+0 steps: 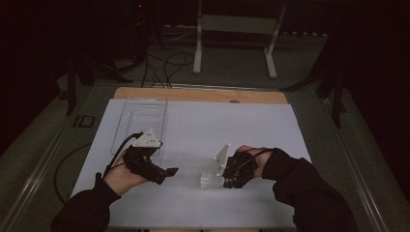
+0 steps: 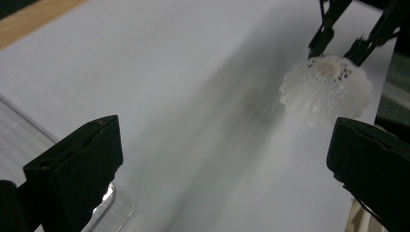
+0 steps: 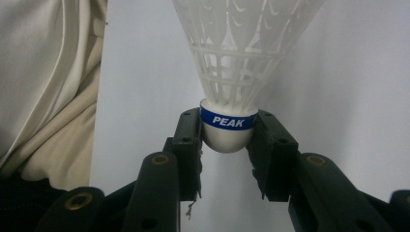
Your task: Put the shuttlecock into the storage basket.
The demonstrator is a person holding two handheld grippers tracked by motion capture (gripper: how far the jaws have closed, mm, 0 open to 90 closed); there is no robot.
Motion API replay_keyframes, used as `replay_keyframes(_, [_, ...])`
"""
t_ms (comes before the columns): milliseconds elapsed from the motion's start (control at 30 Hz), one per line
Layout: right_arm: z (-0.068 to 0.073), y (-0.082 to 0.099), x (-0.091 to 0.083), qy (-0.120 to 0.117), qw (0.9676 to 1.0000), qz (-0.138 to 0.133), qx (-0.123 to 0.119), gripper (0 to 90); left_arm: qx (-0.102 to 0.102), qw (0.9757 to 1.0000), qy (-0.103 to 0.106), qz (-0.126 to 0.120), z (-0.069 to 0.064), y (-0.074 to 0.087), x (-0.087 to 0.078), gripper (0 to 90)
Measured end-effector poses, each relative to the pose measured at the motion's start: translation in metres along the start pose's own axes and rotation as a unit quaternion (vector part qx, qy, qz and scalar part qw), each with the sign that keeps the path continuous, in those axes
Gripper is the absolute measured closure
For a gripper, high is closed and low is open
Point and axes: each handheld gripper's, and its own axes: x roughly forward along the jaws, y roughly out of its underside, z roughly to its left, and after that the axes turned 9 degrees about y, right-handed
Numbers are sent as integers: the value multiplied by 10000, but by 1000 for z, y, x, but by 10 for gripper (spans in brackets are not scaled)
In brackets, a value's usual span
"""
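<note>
The right gripper (image 3: 226, 140) is clamped on a white plastic shuttlecock (image 3: 232, 72): in the right gripper view its two black jaws press from 9 and 3 o'clock against the rounded cork base, right on the blue band that reads PEAK, and the lattice skirt flares away toward 12 o'clock beyond the jaw tips. In the high view that right gripper (image 1: 223, 178) sits low and right of the table's centre, held in a dark-sleeved hand, with the shuttlecock (image 1: 211, 178) sticking out of it toward 9 o'clock, skirt first, just above the white sheet (image 1: 251, 125) that covers the table. The left gripper (image 1: 170, 171) lies at about 9 o'clock from the shuttlecock, near it but apart, its nose pointing toward it. In the left gripper view its own jaws stand wide apart with nothing between them, one at 7 o'clock and one at 4 o'clock, and the shuttlecock (image 2: 326, 89) appears at 2 o'clock beyond them, open skirt facing the camera, pinched from behind by the other gripper's thin arms. A clear plastic tray (image 1: 140, 116) rests on the sheet at 11 o'clock from the left gripper.
</note>
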Motion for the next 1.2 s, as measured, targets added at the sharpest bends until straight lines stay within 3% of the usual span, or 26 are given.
replay_keyframes(33, [0,-1,0,-21,10000,0,-2,661,25,9999,104,81,1,-3,4,1])
replay_keyframes(300, [2,-5,0,-64,10000,-5,-49,662,275,9990,284,224,-3,-12,18,39])
replay_keyframes(500, [1,-8,0,-69,9999,-12,-106,662,442,9970,537,337,-5,-22,29,99])
replay_keyframes(567, [1,-9,0,-73,9999,-23,-111,661,538,9950,713,455,-8,-25,36,137])
replay_keyframes(633, [2,-10,1,-75,9999,-6,-132,661,574,9941,755,520,-8,-25,38,157])
replay_keyframes(667, [2,-10,1,-72,9999,-2,-147,661,683,9915,854,700,-10,-26,43,170])
replay_keyframes(700, [2,-10,1,-72,9999,-2,-147,661,683,9915,854,700,-10,-26,43,180])
replay_keyframes(733, [2,-11,2,-75,9998,3,-164,661,749,9892,959,821,-12,-26,48,207])
replay_keyframes(767, [2,-11,2,-75,9998,3,-164,661,749,9892,959,821,-12,-26,48,207])
replay_keyframes(800, [3,-11,2,-85,9998,-6,-169,661,817,9872,1031,902,-13,-27,52,222])
replay_keyframes(833, [2,-11,2,-83,9998,-5,-179,661,817,9872,1031,902,-13,-27,52,239])
replay_keyframes(900, [3,-12,2,-95,9997,-26,-203,661,884,9848,1101,1011,-16,-27,58,288])
replay_keyframes(967, [3,-12,3,-89,9997,-13,-218,661,892,9845,1105,1026,-16,-27,59,346])
replay_keyframes(1000, [3,-13,3,-95,9997,-18,-234,661,975,9817,1176,1134,-17,-28,63,372])
replay_keyframes(1200, [4,-14,4,-119,9995,-36,-296,661,1062,9785,1268,1233,-19,-30,72,492])
